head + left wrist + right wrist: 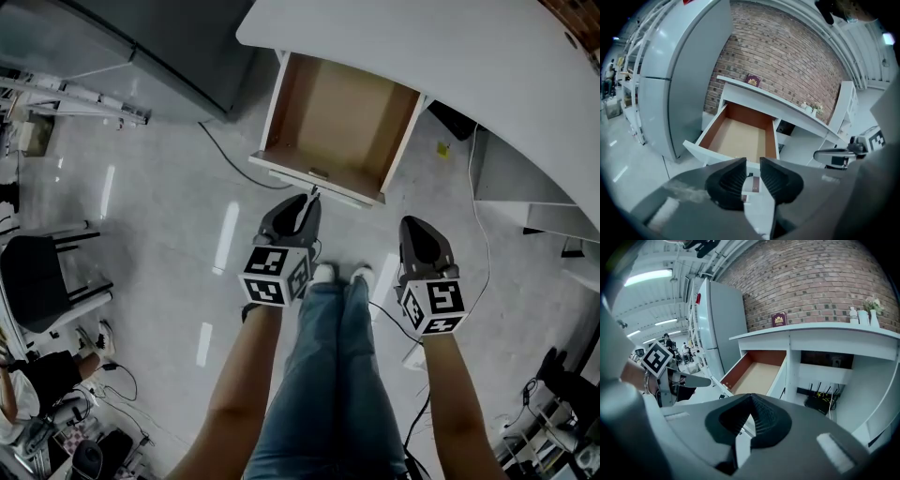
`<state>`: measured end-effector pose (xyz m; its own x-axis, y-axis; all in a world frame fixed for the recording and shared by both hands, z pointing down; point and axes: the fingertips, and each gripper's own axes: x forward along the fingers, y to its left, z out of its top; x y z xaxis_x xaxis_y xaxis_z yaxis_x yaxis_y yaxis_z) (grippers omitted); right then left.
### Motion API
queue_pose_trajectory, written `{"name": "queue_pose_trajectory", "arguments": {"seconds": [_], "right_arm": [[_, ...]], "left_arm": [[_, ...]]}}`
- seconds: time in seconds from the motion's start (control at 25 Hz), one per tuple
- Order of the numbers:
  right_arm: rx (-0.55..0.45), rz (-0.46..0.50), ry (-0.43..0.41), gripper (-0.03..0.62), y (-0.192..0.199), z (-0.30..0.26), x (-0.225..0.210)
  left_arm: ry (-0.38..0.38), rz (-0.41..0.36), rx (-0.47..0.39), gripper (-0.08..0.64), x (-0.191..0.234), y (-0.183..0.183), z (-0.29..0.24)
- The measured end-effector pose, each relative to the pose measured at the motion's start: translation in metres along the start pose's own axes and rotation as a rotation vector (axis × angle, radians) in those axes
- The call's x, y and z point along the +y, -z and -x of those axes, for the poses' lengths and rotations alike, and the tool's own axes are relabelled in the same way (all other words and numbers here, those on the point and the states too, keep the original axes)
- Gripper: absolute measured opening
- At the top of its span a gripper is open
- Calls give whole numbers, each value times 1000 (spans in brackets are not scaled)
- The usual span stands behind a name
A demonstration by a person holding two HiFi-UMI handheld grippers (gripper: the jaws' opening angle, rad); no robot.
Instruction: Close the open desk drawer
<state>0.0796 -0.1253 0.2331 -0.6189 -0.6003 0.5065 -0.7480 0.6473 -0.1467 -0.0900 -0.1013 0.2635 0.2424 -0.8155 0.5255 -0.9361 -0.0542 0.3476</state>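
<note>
While the white desk drawer, brown wood inside, stands pulled out from the curved white desk, the left gripper is seen in the head view near its front panel. The right gripper is held further right, apart from it.

In the left gripper view, the jaws are found parted, with nothing gripped.

In the right gripper view, the jaws are shown closed together and empty.

The approach is judged to be under way. Next, the front panel must be met squarely and pushed away until flush.
</note>
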Motion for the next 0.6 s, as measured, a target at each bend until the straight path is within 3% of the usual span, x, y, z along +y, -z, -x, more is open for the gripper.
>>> {"name": "queue_pose_trajectory", "arguments": {"seconds": [0.2, 0.4, 0.6], "right_arm": [[34, -8, 3, -3, 30, -8, 0], [49, -27, 13, -3, 44, -14, -1], [45, -38, 22, -3, 46, -20, -3]], "left_arm": [[-30, -4, 61, 163, 15, 36, -21], [-42, -23, 100, 166, 27, 50, -45], [-41, -90, 122, 166, 30, 49, -64]]}}
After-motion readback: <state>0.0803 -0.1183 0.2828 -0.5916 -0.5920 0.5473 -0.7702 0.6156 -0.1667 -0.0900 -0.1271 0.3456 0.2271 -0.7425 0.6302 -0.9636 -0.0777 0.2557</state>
